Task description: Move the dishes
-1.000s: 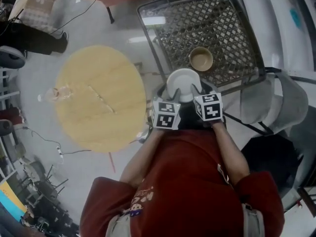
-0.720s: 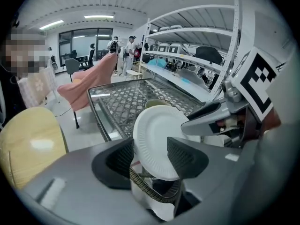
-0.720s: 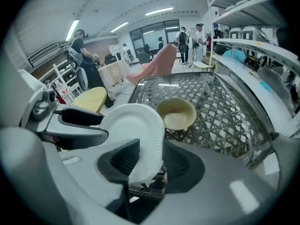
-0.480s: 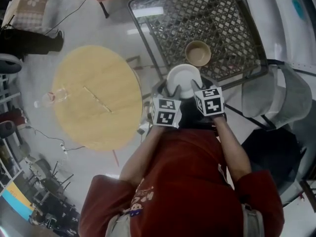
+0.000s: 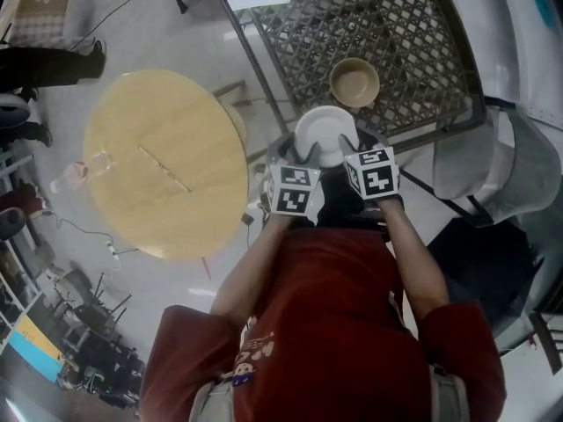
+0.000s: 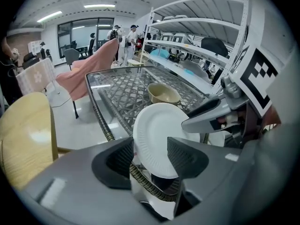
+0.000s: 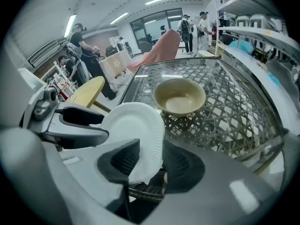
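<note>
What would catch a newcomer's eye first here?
A white paper plate, held at its rim in the jaws of the left gripper and the right gripper, at the near edge of a lattice table. Beyond it a tan bowl stands on that table; a round wooden table sits left.

Person: dark red short-sleeved shirt (image 5: 334, 315), sleeves ending above the elbow; small printed graphic (image 5: 246, 363) on the chest.
Noted on left gripper (image 6: 150, 156): grey moulded shell, two black jaws with ribbed inner faces, white cube (image 5: 295, 190) printed with black square markers.
Noted on right gripper (image 7: 146, 165): same grey shell, same black ribbed jaws, matching marker cube (image 5: 374, 174).
</note>
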Available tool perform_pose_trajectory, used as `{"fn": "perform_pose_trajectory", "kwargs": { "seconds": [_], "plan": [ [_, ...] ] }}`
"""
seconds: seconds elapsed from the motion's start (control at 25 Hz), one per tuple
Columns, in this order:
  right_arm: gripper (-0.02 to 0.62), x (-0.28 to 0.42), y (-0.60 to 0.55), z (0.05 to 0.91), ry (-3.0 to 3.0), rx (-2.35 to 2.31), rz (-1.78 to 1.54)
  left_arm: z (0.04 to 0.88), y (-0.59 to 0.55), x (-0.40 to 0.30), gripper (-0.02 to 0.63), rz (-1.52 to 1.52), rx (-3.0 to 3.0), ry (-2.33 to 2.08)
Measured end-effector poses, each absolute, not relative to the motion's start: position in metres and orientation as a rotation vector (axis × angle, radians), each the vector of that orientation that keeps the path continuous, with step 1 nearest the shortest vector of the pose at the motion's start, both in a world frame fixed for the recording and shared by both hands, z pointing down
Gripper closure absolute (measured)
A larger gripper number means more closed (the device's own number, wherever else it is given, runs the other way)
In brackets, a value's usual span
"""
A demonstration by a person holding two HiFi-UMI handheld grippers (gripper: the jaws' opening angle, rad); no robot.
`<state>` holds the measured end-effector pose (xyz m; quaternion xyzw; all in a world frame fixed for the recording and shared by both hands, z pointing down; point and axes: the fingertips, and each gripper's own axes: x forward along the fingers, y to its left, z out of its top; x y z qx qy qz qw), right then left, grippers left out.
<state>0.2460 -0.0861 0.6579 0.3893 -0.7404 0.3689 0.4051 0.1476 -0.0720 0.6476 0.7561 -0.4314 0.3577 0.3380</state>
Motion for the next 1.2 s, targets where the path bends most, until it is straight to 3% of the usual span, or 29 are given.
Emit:
{"fn": "perform_pose_trajectory", "kwargs": {
  "seconds": [1.2],
  "plan": [
    [0.453, 0.254, -0.09, 0.693, -1.809, 0.973, 0.929, 0.686, -0.079, 0.155, 0.359, 0.989, 1.918, -1.112]
  ]
}}
